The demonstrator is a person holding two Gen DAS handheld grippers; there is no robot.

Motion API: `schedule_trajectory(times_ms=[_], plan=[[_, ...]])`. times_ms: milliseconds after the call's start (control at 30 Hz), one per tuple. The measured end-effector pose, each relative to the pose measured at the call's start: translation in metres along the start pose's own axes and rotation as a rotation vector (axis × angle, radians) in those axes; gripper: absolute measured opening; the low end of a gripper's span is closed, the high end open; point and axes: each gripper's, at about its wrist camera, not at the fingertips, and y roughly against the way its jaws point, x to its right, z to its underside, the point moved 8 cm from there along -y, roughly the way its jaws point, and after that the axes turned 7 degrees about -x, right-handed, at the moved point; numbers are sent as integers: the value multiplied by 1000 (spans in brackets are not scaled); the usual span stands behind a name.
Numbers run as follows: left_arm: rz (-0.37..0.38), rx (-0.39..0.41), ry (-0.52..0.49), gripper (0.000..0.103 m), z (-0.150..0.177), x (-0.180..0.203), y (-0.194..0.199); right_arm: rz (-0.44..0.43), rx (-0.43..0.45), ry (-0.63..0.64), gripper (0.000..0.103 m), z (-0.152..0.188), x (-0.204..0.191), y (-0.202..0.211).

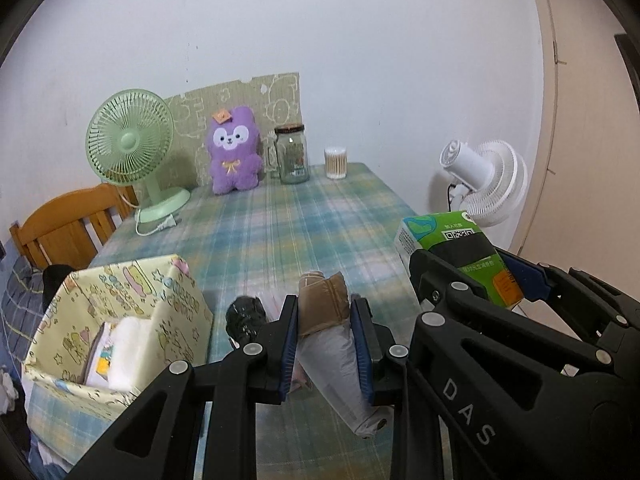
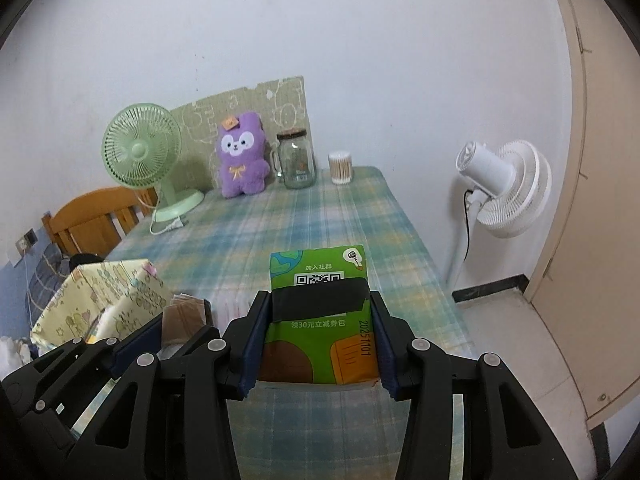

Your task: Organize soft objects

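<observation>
My left gripper (image 1: 325,320) is shut on a soft white plastic-wrapped pack with a brown end (image 1: 323,300), held above the plaid tablecloth (image 1: 280,232). To its right, my right gripper (image 2: 320,320) is shut on a green tissue pack (image 2: 320,344) with a QR code and a black band; this green pack (image 1: 460,248) is off the table too. A cartoon-print fabric storage box (image 1: 120,300) stands at the left, with white soft packs inside. A crumpled black item (image 1: 244,316) lies on the cloth just left of my left fingers.
At the table's far end stand a green desk fan (image 1: 132,152), a purple plush toy (image 1: 236,152), a glass jar (image 1: 292,156) and a cotton swab tub (image 1: 335,163). A wooden chair (image 1: 68,228) is at the left; a white floor fan (image 2: 504,188) and a door are at the right.
</observation>
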Motion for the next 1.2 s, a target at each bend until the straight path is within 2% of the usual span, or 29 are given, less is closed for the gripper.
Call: schedule_trajectory(times_ms=[867,1200], plan=[[47,39,8,25,-24,-40,31,24,35,24,51,-30,-49,27],[41,62,32,25,-32,-68,42,-3,55,46,51,-42,-79,30]])
